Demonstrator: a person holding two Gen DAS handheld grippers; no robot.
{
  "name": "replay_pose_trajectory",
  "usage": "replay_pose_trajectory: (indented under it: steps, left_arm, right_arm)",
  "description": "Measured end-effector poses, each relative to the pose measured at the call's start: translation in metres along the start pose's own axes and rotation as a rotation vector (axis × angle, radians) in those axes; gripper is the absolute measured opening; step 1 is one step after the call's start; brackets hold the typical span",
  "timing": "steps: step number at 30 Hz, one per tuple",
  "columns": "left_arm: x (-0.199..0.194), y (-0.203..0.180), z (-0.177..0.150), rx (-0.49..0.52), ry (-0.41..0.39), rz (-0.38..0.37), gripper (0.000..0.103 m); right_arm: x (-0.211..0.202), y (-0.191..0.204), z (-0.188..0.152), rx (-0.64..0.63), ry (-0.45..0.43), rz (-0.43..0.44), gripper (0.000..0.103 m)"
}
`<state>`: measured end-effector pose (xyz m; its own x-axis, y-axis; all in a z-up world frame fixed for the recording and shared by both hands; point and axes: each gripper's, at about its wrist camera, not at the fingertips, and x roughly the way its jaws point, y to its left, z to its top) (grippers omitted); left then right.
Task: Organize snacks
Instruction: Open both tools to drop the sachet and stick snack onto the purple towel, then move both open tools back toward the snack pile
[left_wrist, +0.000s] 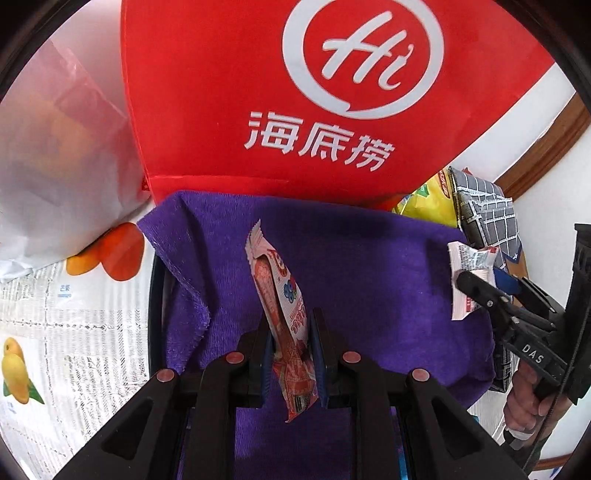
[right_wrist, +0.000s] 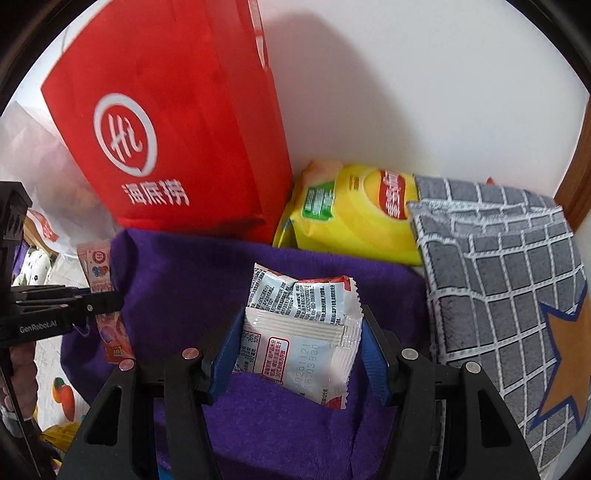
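gripping slim pink snack stick (left_wrist: 282, 314), left gripper (left_wrist: 288, 354); crinkled white packet (right_wrist: 299, 332), right gripper (right_wrist: 297, 350).

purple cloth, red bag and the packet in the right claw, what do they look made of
Purple cloth: terry-type fabric, matte and fuzzy, with a stitched, wavy edge.
Red bag: probably non-woven fabric or paper; matte, flat panels, sharp bottom crease, white printed logo.
White snack packet in the right claw: thin plastic film, glossy, crinkled, with serrated heat-sealed ends.
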<state>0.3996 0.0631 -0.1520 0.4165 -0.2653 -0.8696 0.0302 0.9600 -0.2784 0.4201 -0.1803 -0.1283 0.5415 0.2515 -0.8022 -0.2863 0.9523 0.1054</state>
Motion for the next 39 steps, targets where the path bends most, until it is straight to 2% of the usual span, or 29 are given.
replay_pose_trajectory:
  steps: [8,20,23,27,28,33,36,39]
  left_arm:
    - [0.012,-0.008,0.001,0.024,0.027,-0.018,0.018]
    - [0.011,-0.017,0.001,0.069,0.028,-0.006,0.021]
    - [0.003,-0.022,0.001,0.091,0.024,0.001,0.034]
    - [-0.018,-0.028,0.000,0.119,-0.026,0.018,0.062]
    - [-0.026,-0.030,0.000,0.130,-0.049,0.022,0.067]
    - [-0.060,-0.035,-0.006,0.137,-0.111,0.036,0.072]
    - [-0.077,-0.035,-0.016,0.138,-0.127,0.061,0.073]
    - [-0.094,-0.034,-0.031,0.133,-0.132,0.056,0.075]
  right_arm:
    - [0.020,0.006,-0.004,-0.015,0.055,0.008,0.060]
    - [0.032,0.013,-0.002,-0.027,0.077,-0.004,0.060]
    - [0.025,0.017,0.002,-0.022,0.067,-0.006,0.061]
    - [0.002,0.022,0.007,-0.002,0.017,0.007,0.070]
    - [-0.004,0.022,0.007,0.004,0.004,0.010,0.074]
    - [-0.035,0.031,0.001,-0.005,-0.016,0.000,0.077]
    - [-0.058,0.034,-0.008,-0.013,-0.035,-0.051,0.082]
    - [-0.076,0.034,-0.015,0.002,-0.032,-0.108,0.083]
